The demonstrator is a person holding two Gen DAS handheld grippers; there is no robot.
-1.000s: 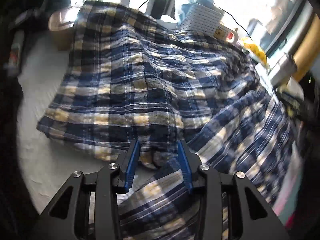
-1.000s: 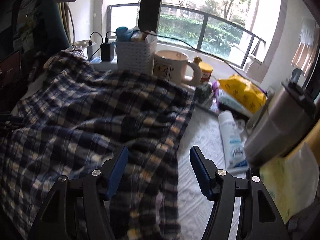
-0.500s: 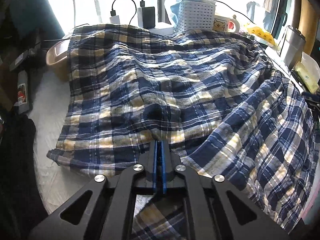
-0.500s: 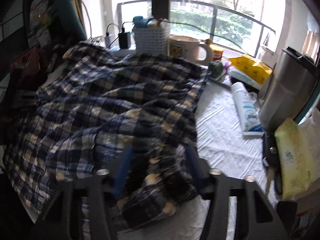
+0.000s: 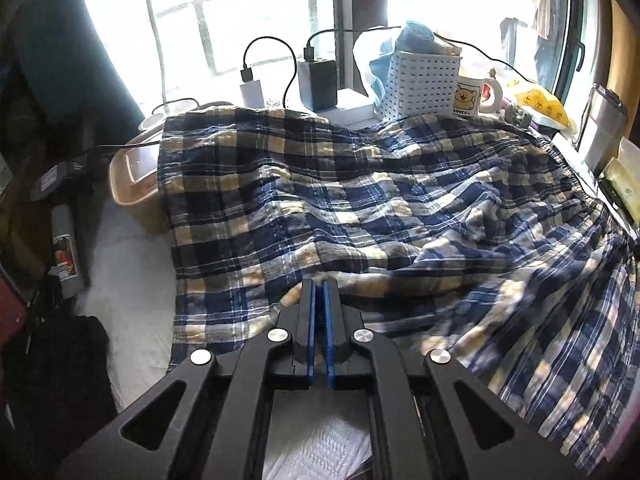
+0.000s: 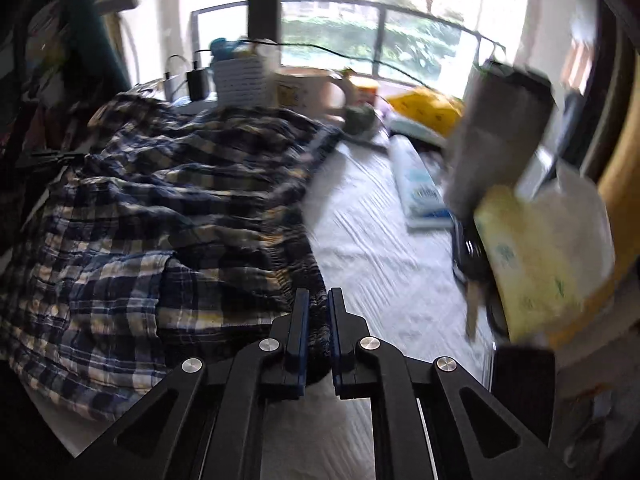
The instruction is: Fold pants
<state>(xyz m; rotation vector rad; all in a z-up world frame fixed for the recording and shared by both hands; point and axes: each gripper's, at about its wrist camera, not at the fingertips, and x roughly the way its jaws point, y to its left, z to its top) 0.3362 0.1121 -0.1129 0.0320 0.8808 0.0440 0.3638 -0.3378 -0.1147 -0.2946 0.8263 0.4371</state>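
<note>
Your left tongs point(image 5: 319, 286) sit at the bottom middle of the left view, blue pads squeezed almost flat together with a thin edge of the pants point(image 5: 360, 208) pinched between the tips. That edge is lifted a bit, so the cloth point(image 5: 304, 440) on the desk shows underneath near the frame's bottom.

The pants are the blue, white and tan plaid ones, and they fill most of the middle and right of that view. They're spread out and rumpled, with the gathered waistband running down the right side.

In the right view, your right tongs point(image 6: 318, 300) are at the bottom middle, jaws closing, with a bunched bit of the waistband point(image 6: 318, 336) already wedged between the pads. That view is blurry, but the fabric between the pads is plain enough. There the pants point(image 6: 160, 200) cover the left half of the frame, and the bare cloth point(image 6: 380, 248) runs up the middle.

Other stuff:
- basket point(image 5: 420, 80), white, upper middle of the left view
- mug point(image 5: 474, 98) right beside it
- two chargers point(image 5: 316, 84) to its left
- tub point(image 5: 132, 176), tan, partly under the pants at left
- tumbler point(image 6: 496, 136), steel, upper right of the right view
- yellow pack point(image 6: 528, 260) below that
</note>
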